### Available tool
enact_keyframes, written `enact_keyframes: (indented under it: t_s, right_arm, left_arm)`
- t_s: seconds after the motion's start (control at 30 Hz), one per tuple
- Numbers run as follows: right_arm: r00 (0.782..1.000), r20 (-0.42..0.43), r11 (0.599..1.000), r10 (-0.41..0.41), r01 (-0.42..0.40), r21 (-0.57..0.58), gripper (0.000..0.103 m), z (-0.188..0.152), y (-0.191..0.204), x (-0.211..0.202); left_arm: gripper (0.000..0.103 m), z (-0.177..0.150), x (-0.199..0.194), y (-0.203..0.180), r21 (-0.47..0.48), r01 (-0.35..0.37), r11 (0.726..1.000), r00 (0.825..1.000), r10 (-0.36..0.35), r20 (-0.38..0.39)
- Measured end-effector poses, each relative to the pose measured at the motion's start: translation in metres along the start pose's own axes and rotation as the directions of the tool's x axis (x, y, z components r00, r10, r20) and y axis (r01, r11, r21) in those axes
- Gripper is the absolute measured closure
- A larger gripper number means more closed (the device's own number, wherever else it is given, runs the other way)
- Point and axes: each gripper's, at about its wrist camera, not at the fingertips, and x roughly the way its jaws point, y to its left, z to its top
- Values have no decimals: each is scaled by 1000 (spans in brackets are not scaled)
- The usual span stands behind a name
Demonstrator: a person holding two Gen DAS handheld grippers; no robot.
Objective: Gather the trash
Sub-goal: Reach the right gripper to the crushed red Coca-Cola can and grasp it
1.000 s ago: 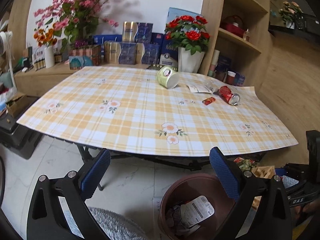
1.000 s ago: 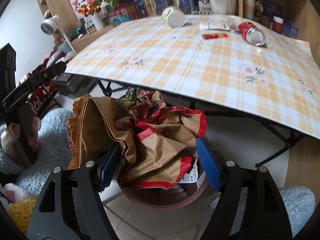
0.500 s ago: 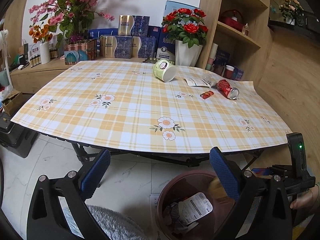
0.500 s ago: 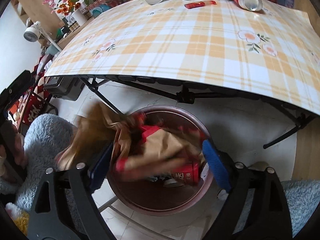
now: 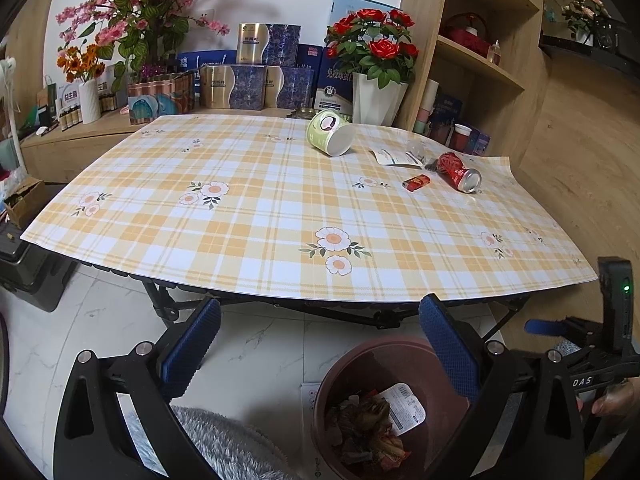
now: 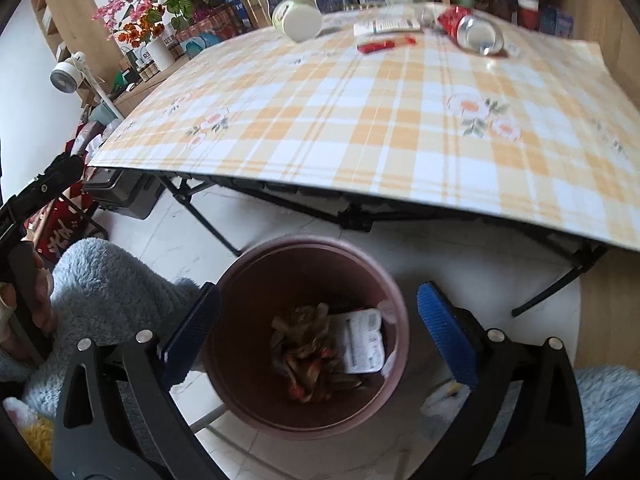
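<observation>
The brown-and-red crumpled paper bag lies inside the maroon bin beside a white labelled packet. My right gripper hangs over the bin, its jaws opening wide with nothing between them. My left gripper is open and empty, just left of the bin. On the checked table, at its far right, lie a green cup on its side, a white wrapper, a small red packet and a red can.
Black folding table legs cross just behind the bin. A fluffy grey-blue sleeve sits left of it. Gift boxes, flower vases and a wooden shelf unit line the far side of the table.
The right gripper held the crumpled paper bag above the bin a second ago; its jaws have spread and the bag has dropped into the bin. The left gripper has stayed open and nearly still.
</observation>
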Motion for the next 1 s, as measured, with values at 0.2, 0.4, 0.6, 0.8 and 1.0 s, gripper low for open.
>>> enact_keyframes:
  t_s: [0.2,0.4,0.6,0.8,1.0]
  right_arm:
    - [996,68,997,-56,60,-47,6,4,-1,-12]
    - [993,85,997,-79,79,4,6,6,-13,-14]
    - [989,101,991,-106,96,98,6,9,-34,-18]
    - [989,107,987,-98,83,137,6,11,-45,-17]
    - [986,121,987,-118,103,126,6,19,-53,-17]
  left_arm:
    - [6,0,5,-1,-1,-4,1000,1000,4,-15]
    - [6,0,9,-6,16,1,1000,999,-1,-36]
    - [6,0,13,-8,14,-6,1000,999,7,-50]
    - [6,1,20,-7,-1,-9,1000,997,9,-71]
    - [6,4,28,-4,-32,-8,999,996,5,-90]
